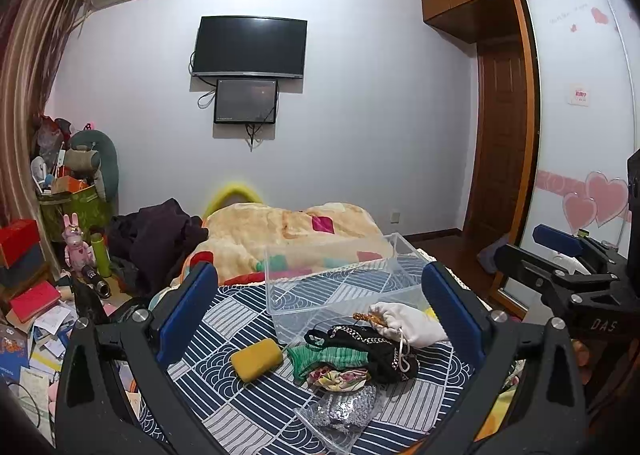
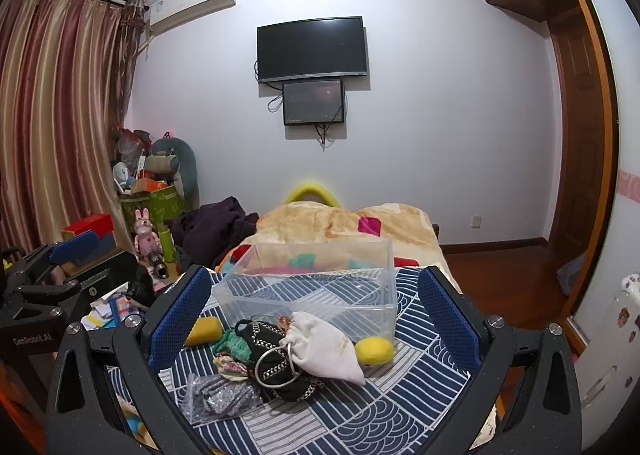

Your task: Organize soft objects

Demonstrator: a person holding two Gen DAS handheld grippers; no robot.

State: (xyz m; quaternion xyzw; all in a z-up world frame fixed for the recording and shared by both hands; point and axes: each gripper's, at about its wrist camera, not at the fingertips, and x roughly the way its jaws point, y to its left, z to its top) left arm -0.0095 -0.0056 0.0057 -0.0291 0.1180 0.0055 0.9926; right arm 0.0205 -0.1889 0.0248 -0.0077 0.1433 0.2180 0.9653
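A pile of soft items lies on the blue patterned bedspread (image 1: 240,407): a white drawstring pouch (image 1: 412,321) (image 2: 324,347), a black bag with a chain (image 1: 368,343) (image 2: 276,359), green cloth (image 1: 324,355), a floral piece (image 1: 340,377), a sequin item in a clear bag (image 1: 340,411) (image 2: 220,395). A yellow rectangular sponge (image 1: 256,358) (image 2: 204,330) lies left of the pile. A round yellow sponge (image 2: 374,350) lies right. An empty clear plastic box (image 1: 340,283) (image 2: 312,287) stands behind. My left gripper (image 1: 320,315) and right gripper (image 2: 316,315) are open and empty, above the pile.
A beige blanket (image 1: 288,231) and dark clothes (image 1: 160,239) lie at the bed's far end. Clutter, boxes and papers (image 1: 36,295) cover the floor on the left. A wardrobe with a sliding door (image 1: 580,115) stands on the right. A TV (image 2: 312,49) hangs on the wall.
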